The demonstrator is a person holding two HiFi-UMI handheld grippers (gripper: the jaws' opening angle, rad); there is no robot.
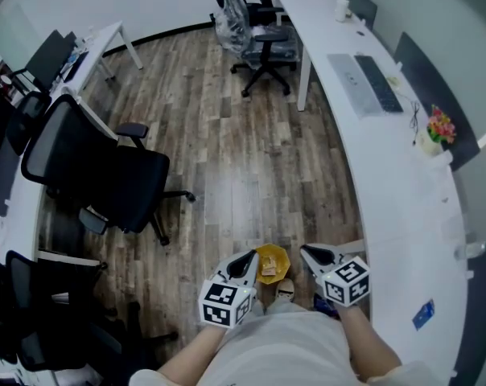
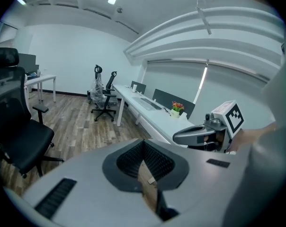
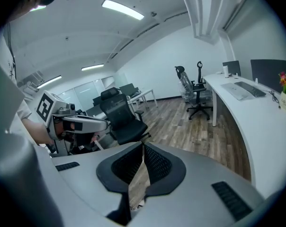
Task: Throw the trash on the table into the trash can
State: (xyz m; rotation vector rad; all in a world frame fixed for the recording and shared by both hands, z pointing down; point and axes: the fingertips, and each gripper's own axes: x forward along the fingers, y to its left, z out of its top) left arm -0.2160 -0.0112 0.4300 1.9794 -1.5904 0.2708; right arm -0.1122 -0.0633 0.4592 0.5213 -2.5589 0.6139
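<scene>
**A:** Where does the trash stand, starting from the big pieces?

**B:** The long white table (image 1: 404, 207) curves along the right. Toward its far end lie a keyboard (image 1: 377, 83) and some flowers (image 1: 440, 125). Near its near end, by the outer edge, lies a small blue thing (image 1: 424, 314); I can't tell whether it's rubbish. The yellow trash can (image 1: 280, 256) stands on the floor just off the table's inner edge, at the person's feet, between the two claws. Inside it sits a brownish crumpled scrap (image 1: 269, 272).

**A:** So how would a scrap like that handle?

**B:** My guess is light and soft, paper-like, so it would crush rather than break. I'd pinch it across a raised fold in the middle, because a thin corner could slide out of the pads. It needs little squeeze and no support from the second claw.

**A:** And the claws?

**B:** The left gripper (image 2: 144, 143) is clenched, its pads meeting at the tip with only floor showing behind them. The right gripper (image 3: 143, 145) is clenched the same way. Neither carries or touches anything. Both hang side by side above the can, well clear of the table.
</scene>
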